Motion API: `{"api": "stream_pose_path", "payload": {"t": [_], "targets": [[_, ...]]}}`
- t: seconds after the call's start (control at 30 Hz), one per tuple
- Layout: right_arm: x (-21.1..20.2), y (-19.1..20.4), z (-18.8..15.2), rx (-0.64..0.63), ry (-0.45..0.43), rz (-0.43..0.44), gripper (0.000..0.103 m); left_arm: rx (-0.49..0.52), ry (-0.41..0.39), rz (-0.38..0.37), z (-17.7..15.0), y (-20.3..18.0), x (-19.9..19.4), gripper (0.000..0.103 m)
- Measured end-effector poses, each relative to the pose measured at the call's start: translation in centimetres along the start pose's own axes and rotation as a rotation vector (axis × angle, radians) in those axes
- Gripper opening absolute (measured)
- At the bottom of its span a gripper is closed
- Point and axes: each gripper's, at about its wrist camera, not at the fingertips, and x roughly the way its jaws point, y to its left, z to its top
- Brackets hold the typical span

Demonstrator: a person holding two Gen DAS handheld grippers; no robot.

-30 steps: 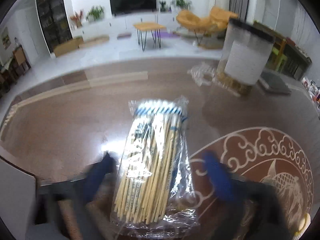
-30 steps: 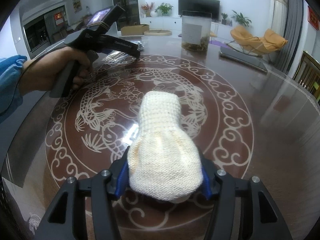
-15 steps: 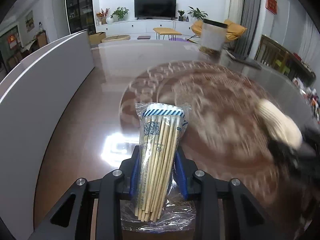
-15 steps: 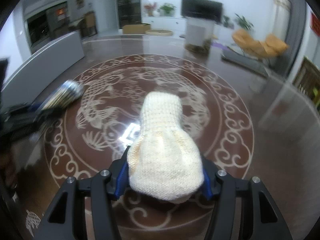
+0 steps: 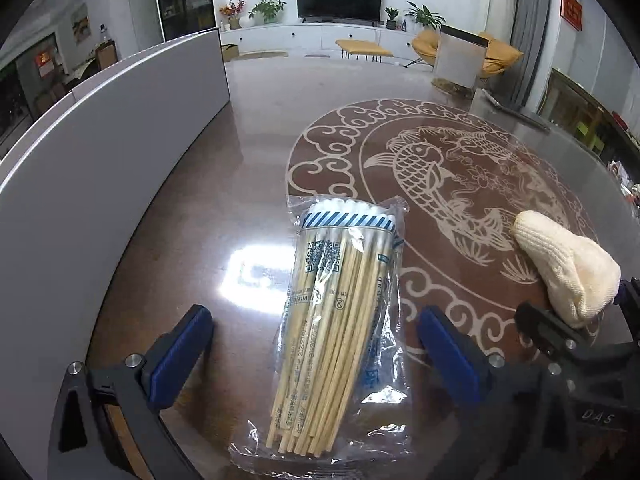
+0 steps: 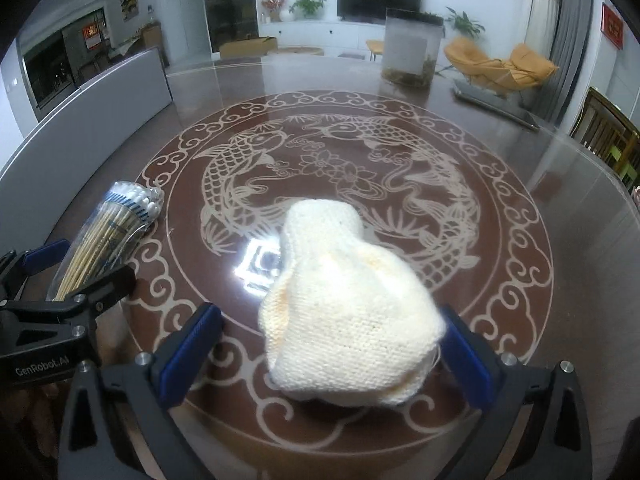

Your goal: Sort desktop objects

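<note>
A clear plastic bag of long cotton swabs lies on the dark table between the wide-open jaws of my left gripper; the blue pads stand apart from it. It also shows in the right wrist view, at the left. A cream knitted sock lies on the table between the open jaws of my right gripper; the pads are clear of it. The sock also shows in the left wrist view, at the right.
The round table has a carp pattern under glass. A grey panel runs along its left side. A clear container and a flat dark device stand at the far side. The left gripper body sits close to the right gripper.
Both grippers have opened. The left let go of the swab bag after carrying it towards the near edge beside the sock. The right released the sock, which now slumps on the table.
</note>
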Motion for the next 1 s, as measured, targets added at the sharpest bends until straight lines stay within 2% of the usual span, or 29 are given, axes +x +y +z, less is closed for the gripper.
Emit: {"api": "stream_pose_path", "payload": {"t": [0.37, 1.0], "targets": [[0.0, 0.0, 0.1, 0.0, 0.0, 0.0, 0.103, -0.007, -0.002, 0.004, 1.7, -0.1, 1.5, 0.103], [0.0, 0.0, 0.1, 0.0, 0.0, -0.001, 0.103, -0.005, -0.002, 0.004, 1.7, -0.2, 1.4, 0.103]]}}
